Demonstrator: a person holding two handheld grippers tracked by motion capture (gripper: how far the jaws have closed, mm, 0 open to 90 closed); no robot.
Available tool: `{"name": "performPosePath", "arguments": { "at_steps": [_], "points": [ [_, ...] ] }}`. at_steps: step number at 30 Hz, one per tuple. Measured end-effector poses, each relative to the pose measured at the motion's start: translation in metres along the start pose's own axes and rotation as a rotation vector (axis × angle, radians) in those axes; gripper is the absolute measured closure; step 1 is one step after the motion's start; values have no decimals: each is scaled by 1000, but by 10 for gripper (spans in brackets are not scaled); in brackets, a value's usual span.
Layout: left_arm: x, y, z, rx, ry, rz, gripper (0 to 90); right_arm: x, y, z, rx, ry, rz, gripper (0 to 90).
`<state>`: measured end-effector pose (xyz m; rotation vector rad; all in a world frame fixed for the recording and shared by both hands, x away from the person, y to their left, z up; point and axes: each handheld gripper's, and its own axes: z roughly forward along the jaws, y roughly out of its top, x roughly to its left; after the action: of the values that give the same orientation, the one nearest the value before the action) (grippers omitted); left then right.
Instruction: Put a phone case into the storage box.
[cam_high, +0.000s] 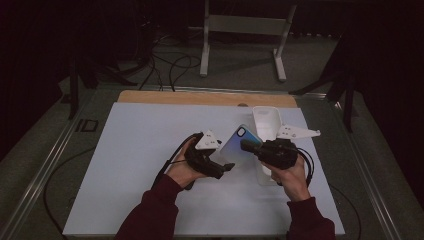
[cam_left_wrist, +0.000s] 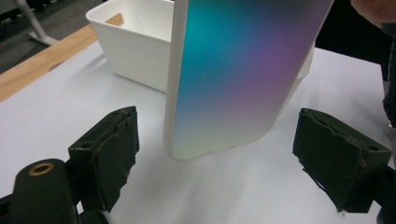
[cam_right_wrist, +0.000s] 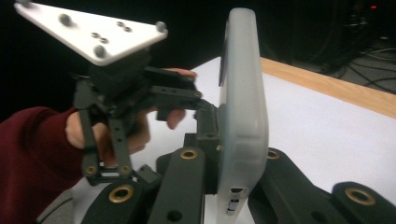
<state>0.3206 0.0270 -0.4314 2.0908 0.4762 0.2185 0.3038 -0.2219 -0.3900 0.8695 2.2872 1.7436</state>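
Phone case: an iridescent blue-to-purple case (cam_high: 238, 146) with a white rim is being held clear of the table, tilted, between the two grippers. In the left gripper view its coloured back (cam_left_wrist: 238, 74) is standing upright with the rounded lower corner hanging above the white surface. In the right gripper view its frosted edge (cam_right_wrist: 243, 102) is facing the camera, with port cut-outs showing near the bottom.

Right gripper: the right gripper (cam_high: 255, 148) is pinching the case; in its own view the two black jaws are pressing against the case from either side, with the case edge rising between them.

Left gripper: the left gripper (cam_high: 220, 167) is sitting spread, its jaws standing well apart on either side of the case's lower end. In the left gripper view neither pad (cam_left_wrist: 109, 154) is touching the case.

Bin: a white bin (cam_high: 266, 124) is standing on the table just behind the case, near the right gripper.

Table: a white sheet (cam_high: 140, 150) is covering the table, with a wooden strip showing along the far edge.

Sleeves: dark red sleeves (cam_high: 155, 215) are covering both forearms.
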Motion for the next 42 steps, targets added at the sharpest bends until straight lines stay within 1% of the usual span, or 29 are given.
{"name": "performPosePath", "arguments": {
  "at_steps": [4, 7, 8, 9, 10, 13, 16, 17, 19, 22, 24, 26, 29, 35, 38, 42],
  "points": [
    [-2, 0, 2, -3, -29, 10, 149, 3, 0, 1, 11, 28, -20, 864],
    [-3, -1, 4, -1, -46, 12, 155, 3, 0, 1, 5, 52, -21, 864],
    [-3, -1, 4, -1, -46, 12, 164, 3, 0, 1, 5, 52, -21, 864],
    [-3, -1, 4, 1, -63, 16, 164, 4, 0, 1, 4, 59, -21, 864],
    [-4, -1, 5, 1, -71, 16, 186, 4, 0, 2, 4, 72, -29, 864],
    [-4, -1, 5, -4, -87, 19, 219, 5, 0, 2, 0, 99, -26, 864],
    [-4, -1, 5, -14, -109, 18, 273, 5, 0, 2, -3, 106, -31, 864],
    [-4, -1, 4, -16, -116, 19, 298, 5, 0, 2, -7, 116, -30, 864],
    [-5, -1, 4, -11, -116, 20, 326, 5, 1, 1, -4, 112, -38, 864],
    [-4, -2, 2, -24, -123, 26, 384, 5, 1, -1, -2, 105, -47, 861],
    [-5, -2, 0, -32, -121, 26, 409, 3, 1, -2, -9, 111, -40, 859],
    [-5, -1, 0, -30, -122, 34, 438, 2, 1, -4, -8, 105, -42, 856],
    [-6, -2, 0, -22, -130, 45, 480, 2, 1, -5, 0, 99, -61, 850],
    [-7, -4, 1, -16, -148, 55, 590, -1, 1, -6, 8, 94, -68, 780],
    [-7, -4, 1, -16, -144, 64, 654, -2, 1, -6, 9, 79, -71, 702],
    [-8, -4, 3, -17, -147, 68, 735, -2, 1, -6, 7, 54, -70, 578]
  ]
}}
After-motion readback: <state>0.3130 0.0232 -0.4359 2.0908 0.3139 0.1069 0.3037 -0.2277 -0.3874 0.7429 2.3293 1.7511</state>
